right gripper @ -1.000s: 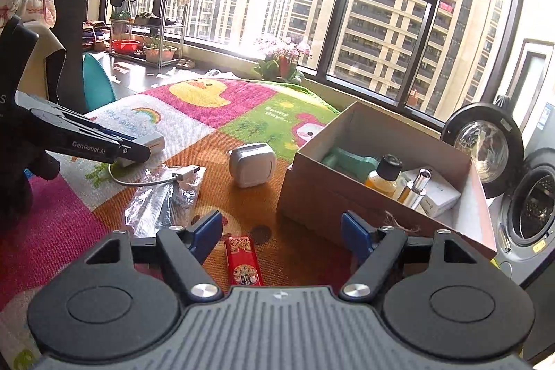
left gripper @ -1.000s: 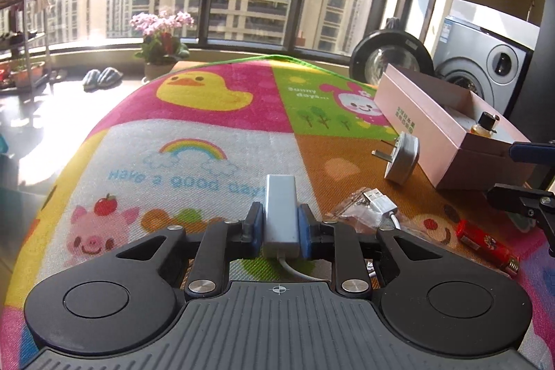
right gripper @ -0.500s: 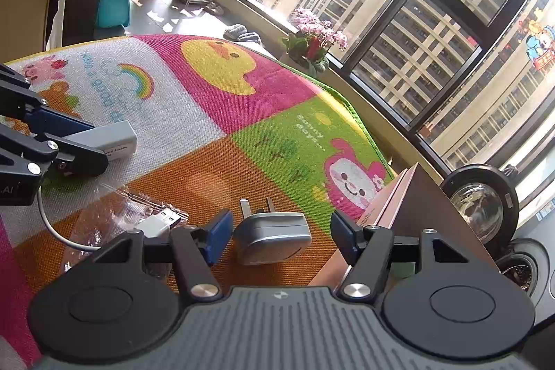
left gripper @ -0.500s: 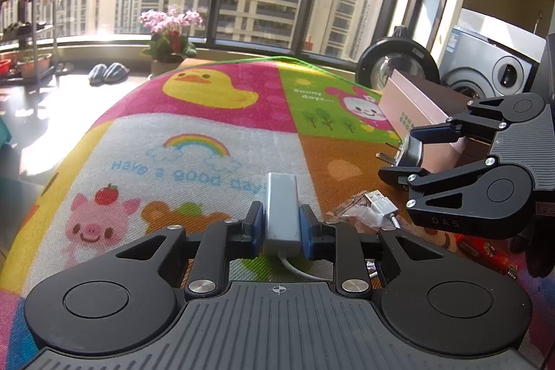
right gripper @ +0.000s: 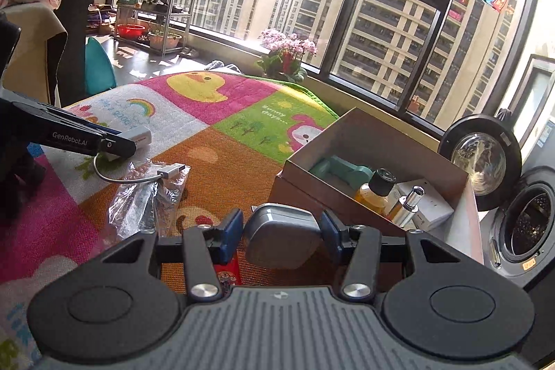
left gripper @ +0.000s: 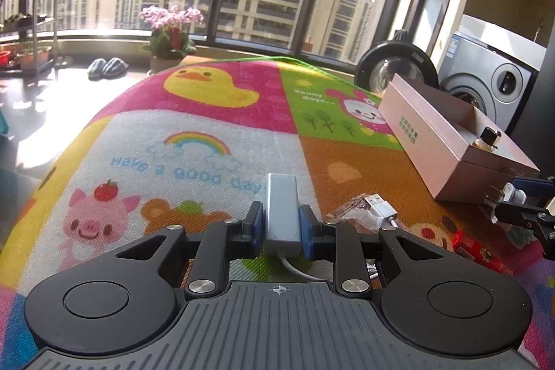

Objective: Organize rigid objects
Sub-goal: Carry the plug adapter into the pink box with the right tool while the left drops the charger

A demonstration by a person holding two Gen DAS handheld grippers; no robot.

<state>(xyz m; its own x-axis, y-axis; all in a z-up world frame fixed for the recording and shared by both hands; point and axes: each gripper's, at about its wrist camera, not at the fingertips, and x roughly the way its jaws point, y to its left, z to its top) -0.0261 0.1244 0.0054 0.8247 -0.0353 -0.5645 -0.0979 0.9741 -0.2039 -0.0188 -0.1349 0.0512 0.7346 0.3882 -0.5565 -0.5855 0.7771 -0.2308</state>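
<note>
Left gripper (left gripper: 282, 227) clenches the grey adapter (left gripper: 281, 208) over the mat (left gripper: 194, 127). Right gripper (right gripper: 281, 233), jaws closing, grasps the silver charger (right gripper: 281, 233), lifted just beside the box (right gripper: 347, 141) at two o'clock.

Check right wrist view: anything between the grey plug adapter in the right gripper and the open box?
Nothing visible. The grey plug adapter sits between the closing jaws of the right gripper, just short of the box. Only the box's near wall lies ahead; bottles and a white block already fill part of the inside.
</note>
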